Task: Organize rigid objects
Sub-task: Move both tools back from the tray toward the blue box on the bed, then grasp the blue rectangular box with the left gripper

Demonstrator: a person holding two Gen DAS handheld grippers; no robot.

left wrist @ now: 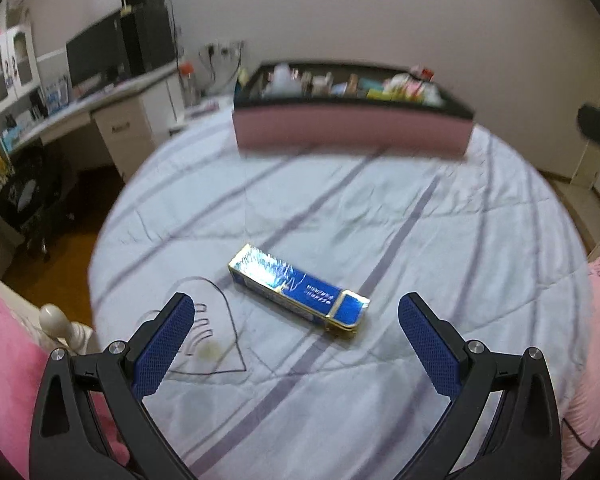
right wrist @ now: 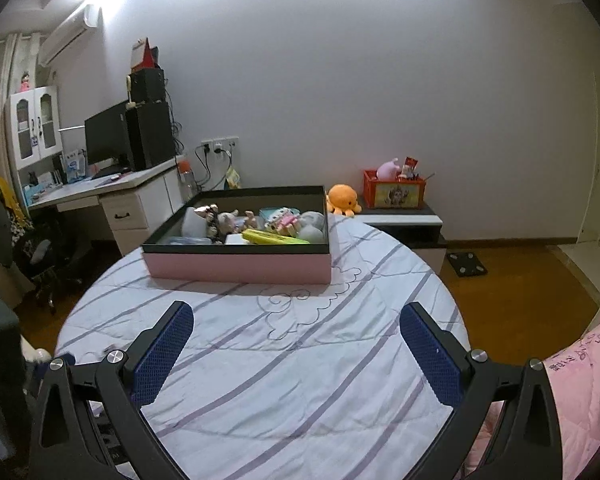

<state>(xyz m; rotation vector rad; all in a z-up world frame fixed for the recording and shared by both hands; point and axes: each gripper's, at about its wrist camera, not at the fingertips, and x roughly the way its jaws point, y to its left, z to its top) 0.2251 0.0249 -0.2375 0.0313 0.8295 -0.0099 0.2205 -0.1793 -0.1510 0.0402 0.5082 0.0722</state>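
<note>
Left gripper (left wrist: 296,320) wide open, empty, near shiny blue rectangular box (left wrist: 298,288) lying diagonally on striped bedsheet (left wrist: 440,240): best lowered, pads squeezing long sides.

One blue box (left wrist: 299,289), one pink bin (right wrist: 240,266), two tongs

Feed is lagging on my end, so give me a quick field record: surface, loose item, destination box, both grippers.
surface: striped quilt
loose item: blue and gold box, lying flat ahead of the left gripper, not touched
destination: pink tray with black rim at the far side, already holding assorted items
left gripper: open, empty
right gripper: open, empty, nothing between its fingers
</note>
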